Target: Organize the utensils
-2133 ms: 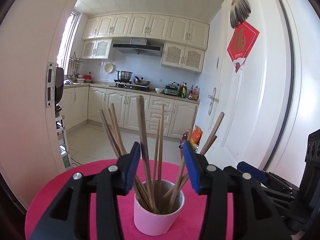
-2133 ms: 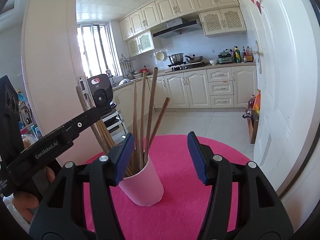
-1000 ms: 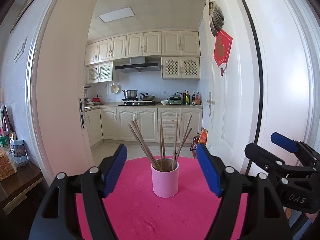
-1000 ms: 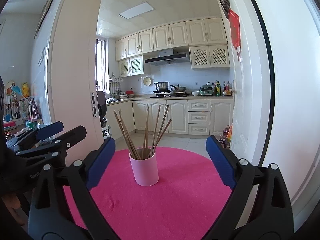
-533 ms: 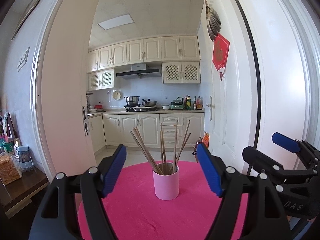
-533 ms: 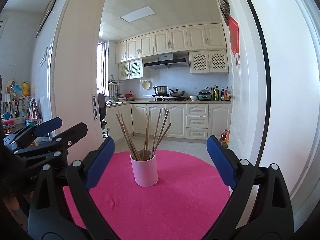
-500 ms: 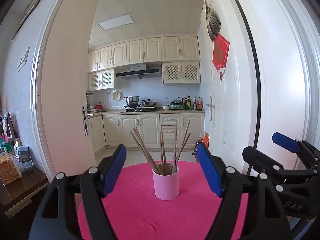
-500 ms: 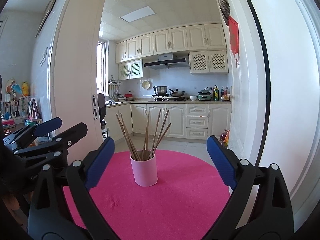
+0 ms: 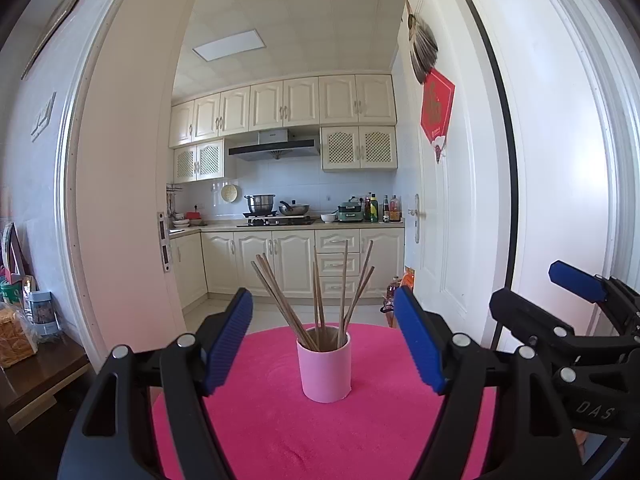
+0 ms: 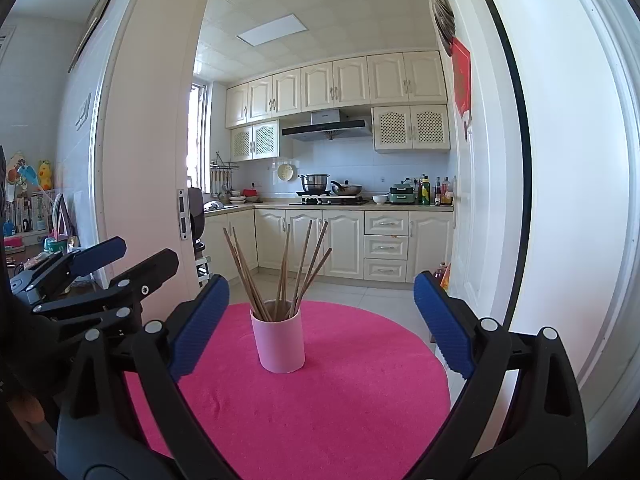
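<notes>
progress: looks finished, nothing loose on pink round table point(image 9: 360, 432) | chopsticks point(image 9: 320, 292) upright in pink cup point(image 9: 326, 368), frame centre | left gripper point(image 9: 324, 344) spread, empty | right gripper point(image 10: 320, 320) spread, empty | left: likely nothing

Your pale pink cup point(image 9: 326, 368) holds brown chopsticks point(image 9: 318, 292) on a hot-pink counter point(image 9: 360, 440) — both claws carry ribbed blue pads point(image 10: 198, 326) on black frames.

Bare cloth point(image 9: 360, 432) around cup point(image 9: 326, 372)
</notes>
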`<control>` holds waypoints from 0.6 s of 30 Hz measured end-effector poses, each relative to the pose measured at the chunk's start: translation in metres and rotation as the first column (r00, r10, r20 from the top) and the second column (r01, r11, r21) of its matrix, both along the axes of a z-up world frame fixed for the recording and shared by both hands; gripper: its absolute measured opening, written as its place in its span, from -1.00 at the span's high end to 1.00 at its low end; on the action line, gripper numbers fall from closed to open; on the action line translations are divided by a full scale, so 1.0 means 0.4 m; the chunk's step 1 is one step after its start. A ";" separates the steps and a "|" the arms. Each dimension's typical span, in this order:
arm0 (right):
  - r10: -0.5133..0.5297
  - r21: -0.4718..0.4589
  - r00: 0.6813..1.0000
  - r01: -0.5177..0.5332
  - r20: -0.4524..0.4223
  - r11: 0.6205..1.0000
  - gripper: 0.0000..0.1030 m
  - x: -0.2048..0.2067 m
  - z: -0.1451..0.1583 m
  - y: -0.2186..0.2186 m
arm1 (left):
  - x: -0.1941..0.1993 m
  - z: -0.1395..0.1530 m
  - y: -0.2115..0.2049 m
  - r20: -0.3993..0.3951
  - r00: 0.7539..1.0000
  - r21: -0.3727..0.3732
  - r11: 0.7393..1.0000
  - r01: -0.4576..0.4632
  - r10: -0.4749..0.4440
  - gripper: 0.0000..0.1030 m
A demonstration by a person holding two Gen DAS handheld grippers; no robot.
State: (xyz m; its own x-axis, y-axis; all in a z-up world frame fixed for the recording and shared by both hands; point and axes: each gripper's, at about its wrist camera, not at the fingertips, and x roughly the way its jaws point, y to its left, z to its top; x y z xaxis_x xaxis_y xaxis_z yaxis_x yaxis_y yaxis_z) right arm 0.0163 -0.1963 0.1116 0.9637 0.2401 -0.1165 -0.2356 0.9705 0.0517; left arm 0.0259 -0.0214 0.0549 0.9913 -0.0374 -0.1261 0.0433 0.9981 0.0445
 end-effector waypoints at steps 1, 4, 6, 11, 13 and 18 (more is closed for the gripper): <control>0.001 0.000 1.000 -0.001 -0.001 1.000 -0.78 0.001 0.000 0.000 | 0.001 -0.001 0.000 0.000 1.000 -0.001 1.000 0.001 -0.001 -0.40; 0.001 -0.001 1.000 -0.001 -0.004 1.000 -0.78 0.004 -0.001 0.001 | 0.005 -0.002 -0.001 -0.004 1.000 -0.004 1.000 0.001 -0.001 -0.40; 0.002 0.001 1.000 -0.002 -0.006 1.000 -0.78 0.005 -0.001 0.000 | 0.006 -0.001 -0.001 -0.004 1.000 -0.007 1.000 0.004 -0.004 -0.40; 0.002 0.001 1.000 -0.002 -0.008 1.000 -0.79 0.008 -0.002 -0.002 | 0.009 -0.001 -0.001 -0.004 1.000 -0.009 1.000 0.004 -0.004 -0.40; 0.002 0.003 1.000 -0.002 -0.010 1.000 -0.79 0.009 -0.002 -0.002 | 0.009 -0.001 -0.001 -0.005 1.000 -0.009 1.000 0.004 -0.004 -0.40; 0.002 0.003 1.000 -0.002 -0.013 1.000 -0.79 0.011 -0.006 -0.001 | 0.010 -0.002 -0.001 -0.006 1.000 -0.010 1.000 0.002 -0.003 -0.40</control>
